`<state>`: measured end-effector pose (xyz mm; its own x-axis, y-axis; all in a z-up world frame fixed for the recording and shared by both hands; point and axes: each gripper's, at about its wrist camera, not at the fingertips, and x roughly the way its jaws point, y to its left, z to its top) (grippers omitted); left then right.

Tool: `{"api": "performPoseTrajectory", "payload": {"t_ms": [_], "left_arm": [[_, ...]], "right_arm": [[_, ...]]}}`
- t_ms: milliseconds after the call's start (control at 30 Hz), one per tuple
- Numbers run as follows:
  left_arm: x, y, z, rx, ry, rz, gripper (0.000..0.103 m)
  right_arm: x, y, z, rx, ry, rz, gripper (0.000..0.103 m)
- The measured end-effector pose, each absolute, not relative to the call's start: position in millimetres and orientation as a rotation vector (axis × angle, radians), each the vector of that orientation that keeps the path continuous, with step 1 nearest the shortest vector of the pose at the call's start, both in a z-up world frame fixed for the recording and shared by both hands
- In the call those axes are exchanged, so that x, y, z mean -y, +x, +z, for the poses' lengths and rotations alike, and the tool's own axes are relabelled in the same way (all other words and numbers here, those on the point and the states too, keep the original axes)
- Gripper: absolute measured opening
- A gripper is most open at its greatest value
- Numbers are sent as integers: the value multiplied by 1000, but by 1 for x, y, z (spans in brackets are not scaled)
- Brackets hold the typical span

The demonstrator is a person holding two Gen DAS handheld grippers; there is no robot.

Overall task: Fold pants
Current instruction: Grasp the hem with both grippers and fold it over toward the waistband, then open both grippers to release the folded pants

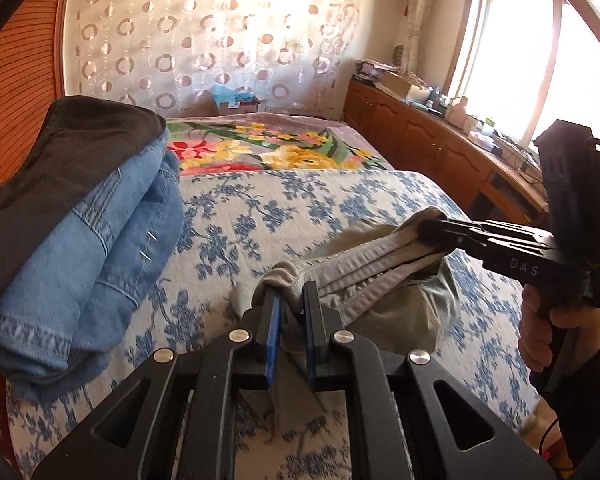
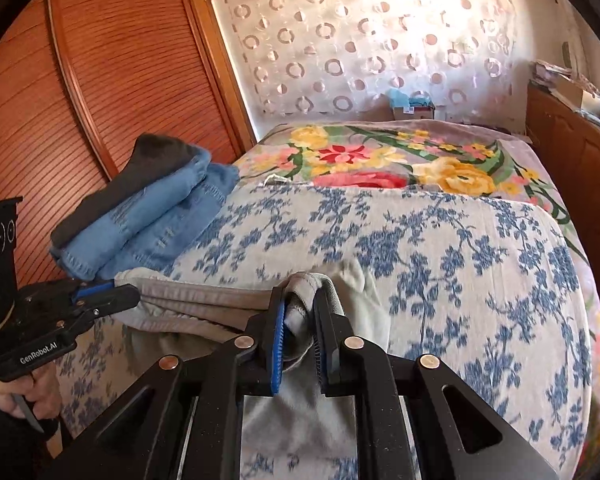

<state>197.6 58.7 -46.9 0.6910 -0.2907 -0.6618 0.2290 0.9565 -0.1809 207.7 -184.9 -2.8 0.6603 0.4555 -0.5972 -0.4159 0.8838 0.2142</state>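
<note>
Left tongs (image 1: 290,304) seen clamped on bunched end of grey-green pants (image 1: 380,276); right tongs (image 2: 302,312) narrowed around other end, cloth between pads. Waistband held stretched between both, above blue-flowered bedspread (image 1: 280,216), rest of garment draped on bed. Folded jeans (image 1: 100,248) stacked at left. Step judged: carrying and spreading. Next move judged: pants to be lowered flat, tension kept even.

Left wrist view: close behind its fingers (image 1: 269,320), facing up the bed (image 1: 260,216).
Right wrist view: likewise, angled left.
Shared: bed, curtain (image 2: 372,40), each other's gripper.
</note>
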Motion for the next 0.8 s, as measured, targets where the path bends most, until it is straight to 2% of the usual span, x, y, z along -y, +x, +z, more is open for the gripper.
{"api": "performPoseTrajectory", "payload": {"t_ms": [67,100,167,233,333,567,800], "left_arm": [[-60,204,-50,-776,-110,-294,13],[-61,207,-52,-792,-117,-292,17],[-61,206,-53,-793,-104,-274,25],[-61,203,-53,-782,-83,-268,32],[-63,197,-52,-775,-89,-281,48],[-62,185,-67,-794,-79,-277,50],[-64,183,-79,-823,-75,-259,50]], "right_arm": [[186,215,-4,-703,68,471,29],[186,218,-4,-703,73,468,31],[190,217,-2,-688,80,471,44],[194,213,-1,-675,74,468,44],[200,205,-4,-668,54,474,44],[188,196,-22,-716,-82,518,44],[161,222,-27,-737,-199,494,44]]}}
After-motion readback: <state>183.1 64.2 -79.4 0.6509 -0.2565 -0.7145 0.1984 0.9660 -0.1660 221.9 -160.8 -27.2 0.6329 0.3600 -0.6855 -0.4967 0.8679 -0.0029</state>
